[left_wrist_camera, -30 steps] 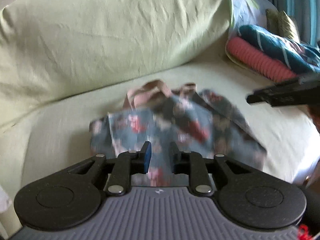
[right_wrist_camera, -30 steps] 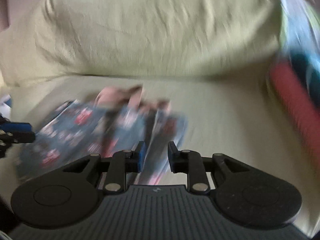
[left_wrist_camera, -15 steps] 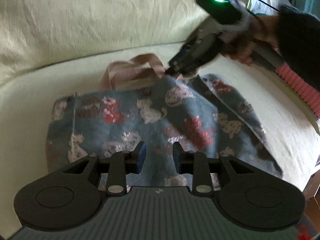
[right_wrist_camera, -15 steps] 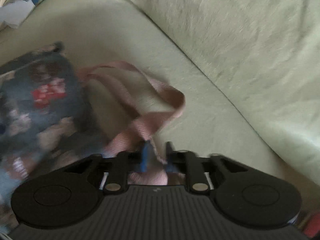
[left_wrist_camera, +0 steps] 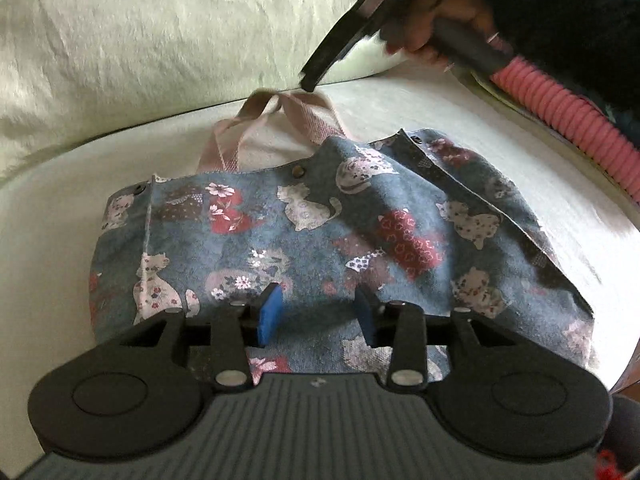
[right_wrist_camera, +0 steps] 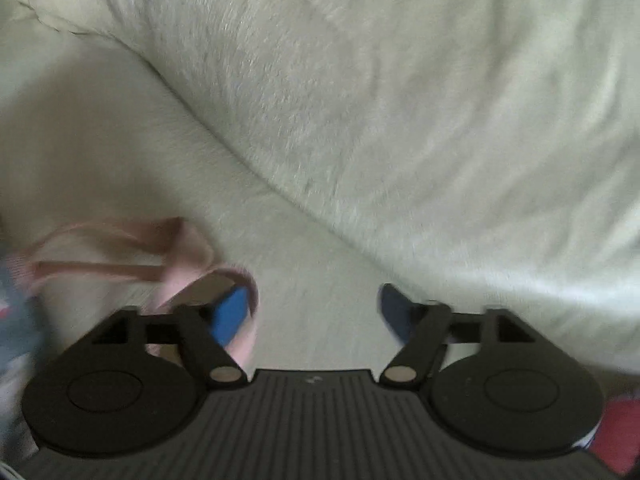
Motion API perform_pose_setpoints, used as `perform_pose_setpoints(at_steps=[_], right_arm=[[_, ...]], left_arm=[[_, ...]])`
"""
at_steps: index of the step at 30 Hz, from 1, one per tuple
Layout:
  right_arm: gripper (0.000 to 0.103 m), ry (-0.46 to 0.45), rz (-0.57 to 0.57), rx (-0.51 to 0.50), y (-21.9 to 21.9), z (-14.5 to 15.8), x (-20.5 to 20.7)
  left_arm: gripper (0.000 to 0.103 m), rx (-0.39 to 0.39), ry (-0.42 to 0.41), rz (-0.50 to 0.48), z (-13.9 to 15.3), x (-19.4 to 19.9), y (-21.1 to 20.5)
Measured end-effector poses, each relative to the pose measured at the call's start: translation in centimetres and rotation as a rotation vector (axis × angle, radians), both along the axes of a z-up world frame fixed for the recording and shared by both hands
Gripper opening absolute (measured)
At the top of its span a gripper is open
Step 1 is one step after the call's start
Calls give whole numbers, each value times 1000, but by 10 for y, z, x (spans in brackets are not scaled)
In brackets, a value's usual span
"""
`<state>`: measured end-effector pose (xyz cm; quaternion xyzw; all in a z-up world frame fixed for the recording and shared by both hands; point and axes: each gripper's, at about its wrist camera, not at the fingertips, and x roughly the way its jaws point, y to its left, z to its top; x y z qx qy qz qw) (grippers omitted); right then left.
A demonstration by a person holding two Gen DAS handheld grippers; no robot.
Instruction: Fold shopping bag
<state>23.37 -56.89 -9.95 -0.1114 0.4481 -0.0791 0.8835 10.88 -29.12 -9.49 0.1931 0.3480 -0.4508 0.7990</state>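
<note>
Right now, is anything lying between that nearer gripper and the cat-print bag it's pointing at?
Nothing visible does. The left gripper is open right over the shopping bag, with only the bag's own cloth between its fingers. The right gripper hovers farther back by the pink handles, not in the path.

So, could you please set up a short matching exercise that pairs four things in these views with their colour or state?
Things:
1. shopping bag
2. bag handles
3. right gripper
4. rolled fabric

Colour or state:
A. ribbed, bright pink
B. pale pink webbing
C. blue-grey with a cat print
D. jaws wide open, black with blue pads

Pairs: 1-C, 2-B, 3-D, 4-A
</note>
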Motion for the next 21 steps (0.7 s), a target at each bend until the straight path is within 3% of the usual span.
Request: perform_pose_setpoints(at_steps=[1, 3, 4, 5, 6, 7, 9, 12, 14, 15, 16, 18, 19, 20, 21], right_arm=[[90, -16, 18, 49, -1, 11, -9], [84, -53, 55, 146, -2, 34, -28], [54, -80, 72, 213, -1, 42, -34], [16, -83, 106, 318, 2, 46, -37], [7, -74, 132, 384, 9, 43, -37], [8, -64, 159, 446, 17, 39, -36], [9, 2, 188, 453, 37, 16, -25], [9, 100, 84, 334, 47, -17, 0], [9, 67, -79, 214, 36, -29, 18], [9, 26, -154, 217, 26, -29, 23], [14, -9, -246, 304, 10, -28, 25], [34, -2, -345, 488, -6, -29, 19], [50, 12, -361, 553, -6, -29, 12], [65, 16, -340, 583, -1, -28, -2], [71, 7, -301, 592, 9, -24, -13]], left_arm=[[46, -1, -1, 0, 0, 0, 0], [46, -5, 1, 3, 0, 0, 0], [46, -7, 2, 4, 0, 0, 0], [46, -9, 4, 6, -1, 1, 0], [46, -11, 6, 7, -1, 1, 0], [47, -12, 6, 7, -1, 1, -1], [47, -12, 4, 6, -1, 1, -1], [50, -12, -2, 6, -3, 1, 0], [52, -13, -9, 10, -4, 1, 0], [53, -13, -12, 11, -5, 2, 0], [55, -12, -16, 15, -5, 2, 0], [56, -6, -21, 25, -4, 1, 0], [56, 0, -19, 31, -2, 0, 1], [56, 7, -17, 38, 0, -1, 2], [56, 10, -15, 45, 3, -2, 5]])
